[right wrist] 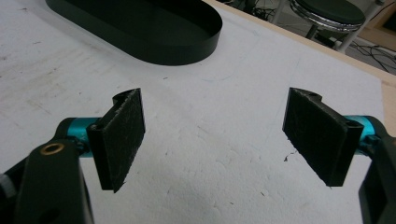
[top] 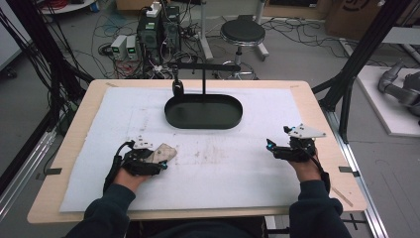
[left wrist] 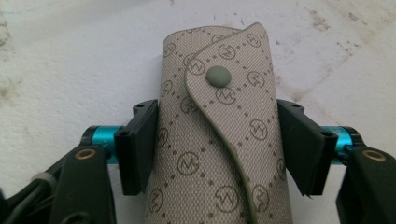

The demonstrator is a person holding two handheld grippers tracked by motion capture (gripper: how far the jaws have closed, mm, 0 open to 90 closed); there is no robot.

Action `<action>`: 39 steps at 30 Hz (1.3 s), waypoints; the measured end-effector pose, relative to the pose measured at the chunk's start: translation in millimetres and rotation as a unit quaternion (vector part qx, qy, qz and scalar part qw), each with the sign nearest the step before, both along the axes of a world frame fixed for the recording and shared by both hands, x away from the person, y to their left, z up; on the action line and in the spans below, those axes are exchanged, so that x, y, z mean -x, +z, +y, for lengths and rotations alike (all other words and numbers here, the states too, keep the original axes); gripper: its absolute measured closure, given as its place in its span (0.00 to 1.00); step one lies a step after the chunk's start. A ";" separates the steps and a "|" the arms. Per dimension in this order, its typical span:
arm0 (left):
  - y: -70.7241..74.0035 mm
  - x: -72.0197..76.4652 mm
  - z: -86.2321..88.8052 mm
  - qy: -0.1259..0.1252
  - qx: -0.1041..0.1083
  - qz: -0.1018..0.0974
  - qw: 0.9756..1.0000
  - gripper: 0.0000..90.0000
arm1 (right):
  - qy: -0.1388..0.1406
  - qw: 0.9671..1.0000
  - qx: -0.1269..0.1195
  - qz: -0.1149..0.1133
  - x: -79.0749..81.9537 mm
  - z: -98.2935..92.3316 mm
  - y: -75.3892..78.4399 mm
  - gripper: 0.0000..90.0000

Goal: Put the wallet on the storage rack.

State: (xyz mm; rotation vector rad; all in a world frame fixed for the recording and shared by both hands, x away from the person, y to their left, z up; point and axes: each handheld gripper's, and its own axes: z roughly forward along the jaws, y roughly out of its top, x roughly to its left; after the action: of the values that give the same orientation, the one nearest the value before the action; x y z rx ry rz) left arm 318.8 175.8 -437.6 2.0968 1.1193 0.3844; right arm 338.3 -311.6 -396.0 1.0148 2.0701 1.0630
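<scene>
A beige fabric pouch [left wrist: 219,140] with a woven logo pattern and a grey-green snap button [left wrist: 218,76] on its flap lies on the white mat. My left gripper [left wrist: 217,140] is shut on it, one black jaw pressed against each long side. From above, the pouch [top: 166,151] sticks out of the left gripper [top: 159,159] at the mat's front left. At the front right, my right gripper [top: 271,148] is held low over the mat. In its own view the right gripper [right wrist: 215,135] stands wide open with nothing but bare mat between its pads.
A black oval tray [top: 203,123] sits at the back middle of the mat, its wall [right wrist: 187,51] ahead and left of the right gripper. A black T-shaped stand [top: 203,67] rises behind it, with a small dark object [top: 177,88] hanging. A stool [top: 242,32] stands beyond the table.
</scene>
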 end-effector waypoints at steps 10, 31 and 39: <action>19.8 -8.3 -6.8 -0.012 0.024 -0.048 0.998 0.43 | -0.001 1.000 0.000 0.000 0.1 -1.0 0.3 0.24; 73.6 -94.6 -56.0 -0.051 0.070 -0.117 0.989 0.44 | -0.001 1.000 -0.007 -0.002 -0.1 -2.9 1.2 0.24; 68.9 -135.8 -90.9 -0.078 0.043 -0.118 0.989 0.44 | -0.001 1.000 -0.010 -0.003 -0.4 -4.7 1.6 0.24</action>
State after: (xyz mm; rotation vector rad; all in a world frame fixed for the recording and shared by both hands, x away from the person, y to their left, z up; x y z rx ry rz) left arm 454.5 85.0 -368.8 1.9864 0.8137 0.4859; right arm 338.7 -316.3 -394.4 1.0233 2.0570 1.0857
